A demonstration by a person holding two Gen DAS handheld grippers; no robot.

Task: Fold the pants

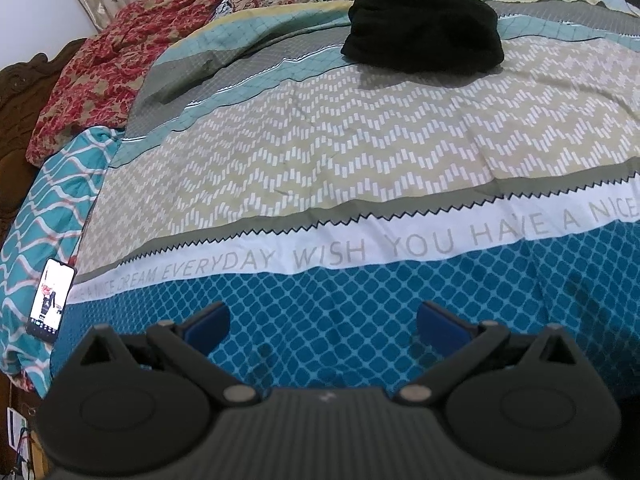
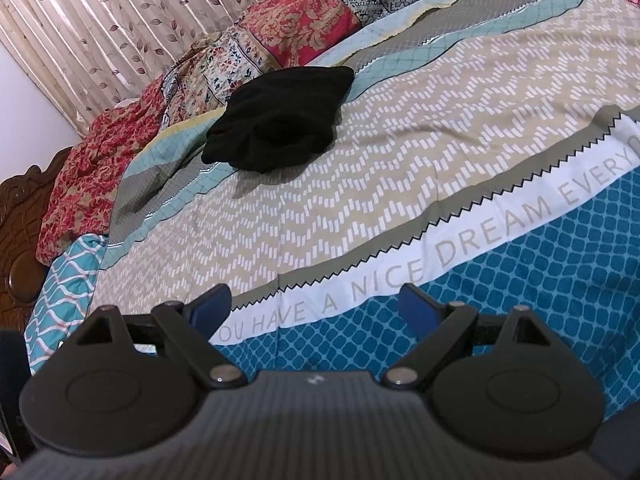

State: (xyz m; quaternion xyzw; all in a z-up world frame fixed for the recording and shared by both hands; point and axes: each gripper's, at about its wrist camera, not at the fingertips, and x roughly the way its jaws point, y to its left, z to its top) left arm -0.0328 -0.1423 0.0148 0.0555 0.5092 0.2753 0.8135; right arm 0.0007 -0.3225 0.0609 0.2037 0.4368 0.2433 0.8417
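A black bundle of pants (image 1: 424, 28) lies folded into a compact heap on the far part of the patterned bedspread (image 1: 320, 152). In the right wrist view the same black pants (image 2: 280, 120) sit left of centre, well beyond my fingers. My left gripper (image 1: 323, 326) hovers open over the blue diamond band near the bed's front edge, nothing between its blue pads. My right gripper (image 2: 316, 306) is open too, above the white lettered stripe, and holds nothing. Both grippers are far from the pants.
A lit phone (image 1: 51, 300) lies on the teal wavy sheet at the bed's left edge. Red floral bedding (image 1: 100, 64) and patterned pillows (image 2: 300, 28) are piled along the far side. A carved wooden bed frame (image 2: 20, 240) stands left, curtains (image 2: 100, 20) behind.
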